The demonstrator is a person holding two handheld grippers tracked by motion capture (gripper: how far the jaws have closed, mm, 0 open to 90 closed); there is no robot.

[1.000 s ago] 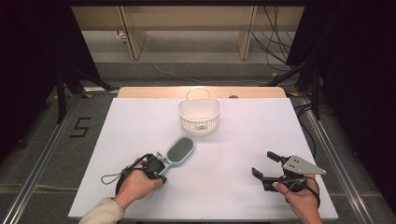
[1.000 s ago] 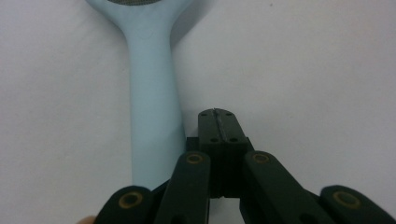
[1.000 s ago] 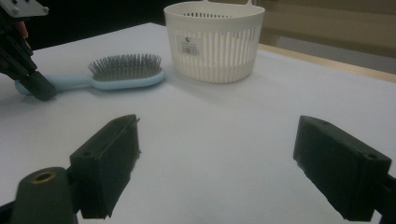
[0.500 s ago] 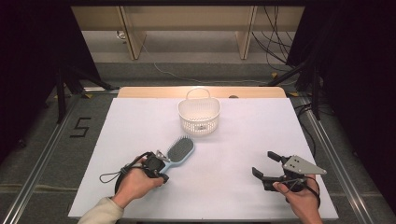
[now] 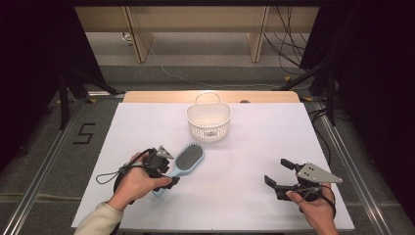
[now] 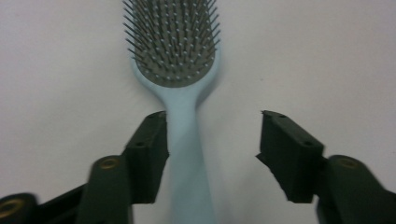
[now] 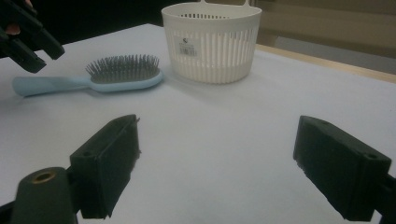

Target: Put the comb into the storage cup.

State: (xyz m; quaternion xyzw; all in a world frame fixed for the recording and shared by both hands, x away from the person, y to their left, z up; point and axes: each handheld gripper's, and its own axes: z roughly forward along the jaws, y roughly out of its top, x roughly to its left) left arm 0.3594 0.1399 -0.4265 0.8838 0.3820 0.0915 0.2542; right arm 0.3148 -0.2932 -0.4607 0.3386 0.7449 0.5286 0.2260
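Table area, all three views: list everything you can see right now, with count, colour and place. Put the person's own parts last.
Hairbrush: 1, light blue with grey bristles, lying bristles up on the left half of the mat, handle toward the left gripper.
Basket: 1, white, slotted, with a handle, standing upright at the far middle of the mat.
Mat: 1, white, covering the table.
Floor marking "5": 1, black, left of the table.
Left gripper: 1, black, jaws apart over the brush handle after just opening; handle beside one jaw, not clamped.
Right gripper: 1, black with grey plate, jaws open, near right.
Hands: 2, one on each gripper.
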